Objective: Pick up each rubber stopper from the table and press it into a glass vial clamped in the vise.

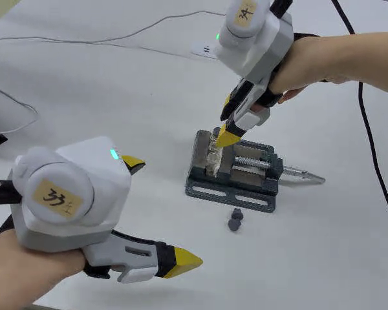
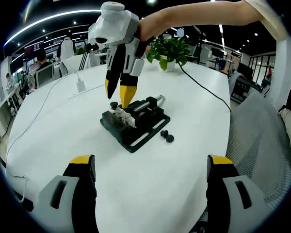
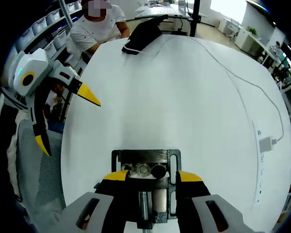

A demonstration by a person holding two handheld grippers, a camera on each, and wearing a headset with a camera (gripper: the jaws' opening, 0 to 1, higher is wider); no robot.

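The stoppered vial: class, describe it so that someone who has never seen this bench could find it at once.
On the white table stands a dark vise with a row of glass vials clamped in it. In the right gripper view, the stoppered vial is the one at the right end: its top is dark, while its neighbours look clear and open.

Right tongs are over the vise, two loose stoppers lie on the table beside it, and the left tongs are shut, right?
Not quite: the left tongs are open, not shut; the left gripper view shows their jaws wide apart with nothing between them. The rest holds: right tongs over the vise, two loose stoppers on the table beside it.
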